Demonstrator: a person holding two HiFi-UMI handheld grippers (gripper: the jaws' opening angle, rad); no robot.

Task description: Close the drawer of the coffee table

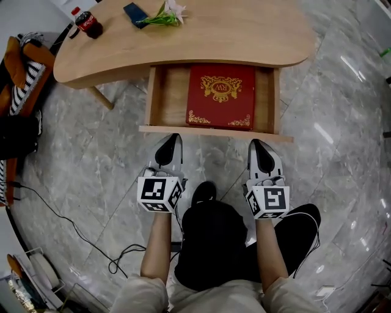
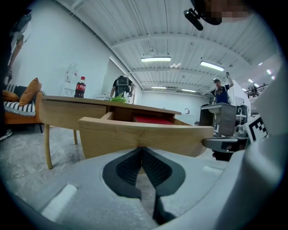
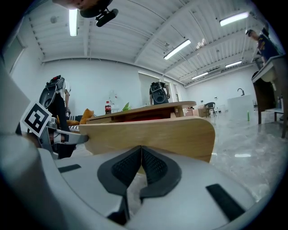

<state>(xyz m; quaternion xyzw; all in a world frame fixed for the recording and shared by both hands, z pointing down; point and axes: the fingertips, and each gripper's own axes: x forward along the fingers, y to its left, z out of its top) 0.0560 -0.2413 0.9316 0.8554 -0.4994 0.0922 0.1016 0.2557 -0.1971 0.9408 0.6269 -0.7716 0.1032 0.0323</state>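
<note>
The wooden coffee table [image 1: 244, 36] has its drawer pulled out toward me, with a red book [image 1: 221, 96] lying inside. The drawer's front panel [image 1: 214, 130] faces both grippers. My left gripper [image 1: 173, 139] is shut, its tip at the left part of the panel. My right gripper [image 1: 257, 144] is shut too, tip at the right part. In the left gripper view the closed jaws [image 2: 142, 149] meet the panel [image 2: 144, 132]. In the right gripper view the closed jaws [image 3: 141, 148] press at the panel [image 3: 153, 134]. Nothing is held.
On the tabletop stand a cola bottle [image 1: 88, 23], a dark phone [image 1: 134, 13] and a flower sprig [image 1: 165, 15]. A seat with orange and striped cushions [image 1: 21, 67] is at the left. A black cable [image 1: 79, 235] runs over the marble floor.
</note>
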